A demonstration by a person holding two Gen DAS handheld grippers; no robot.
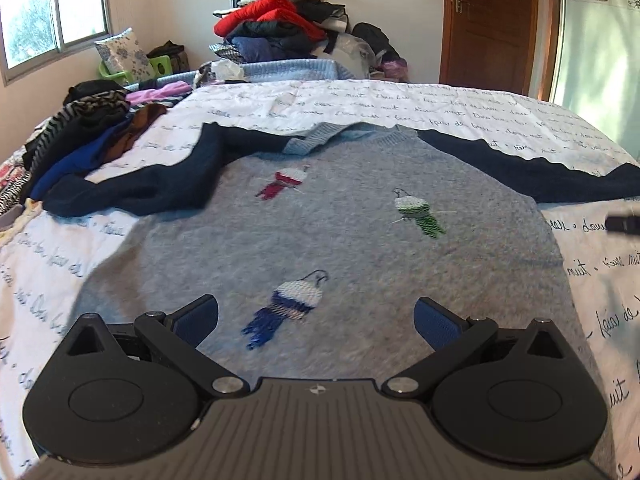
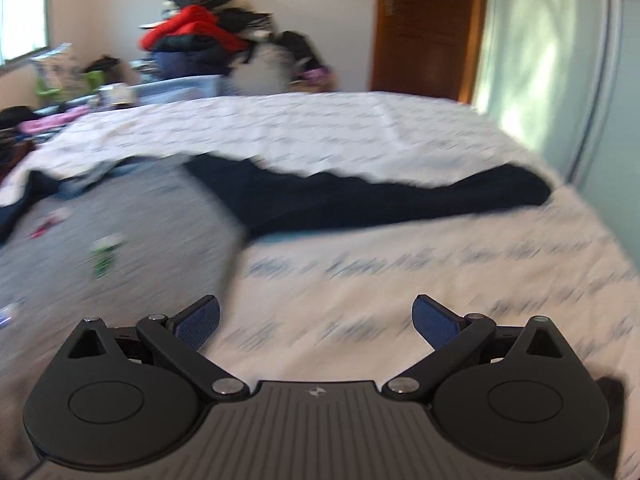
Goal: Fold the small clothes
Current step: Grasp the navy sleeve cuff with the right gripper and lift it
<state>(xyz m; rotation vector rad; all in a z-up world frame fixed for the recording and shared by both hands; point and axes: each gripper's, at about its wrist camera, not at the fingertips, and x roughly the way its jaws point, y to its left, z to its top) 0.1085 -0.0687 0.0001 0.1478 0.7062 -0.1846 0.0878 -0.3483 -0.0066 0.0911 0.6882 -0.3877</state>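
A small grey sweater (image 1: 320, 236) with navy sleeves lies flat, front up, on the white printed bedsheet (image 1: 400, 104). Its left sleeve (image 1: 160, 184) bends down; its right sleeve (image 1: 540, 176) stretches out to the right. My left gripper (image 1: 316, 320) is open and empty, just above the sweater's lower hem. My right gripper (image 2: 316, 320) is open and empty over bare sheet (image 2: 400, 280), right of the sweater body (image 2: 120, 240), with the navy right sleeve (image 2: 400, 200) ahead of it. The right wrist view is motion-blurred. The right gripper's tip shows at the right edge of the left wrist view (image 1: 624, 224).
A heap of mixed clothes (image 1: 80, 132) lies on the bed's left side. A tall pile of clothes (image 1: 280, 24) stands beyond the bed's far edge by the wall. A wooden door (image 1: 496, 20) is at back right, a window (image 1: 52, 12) at back left.
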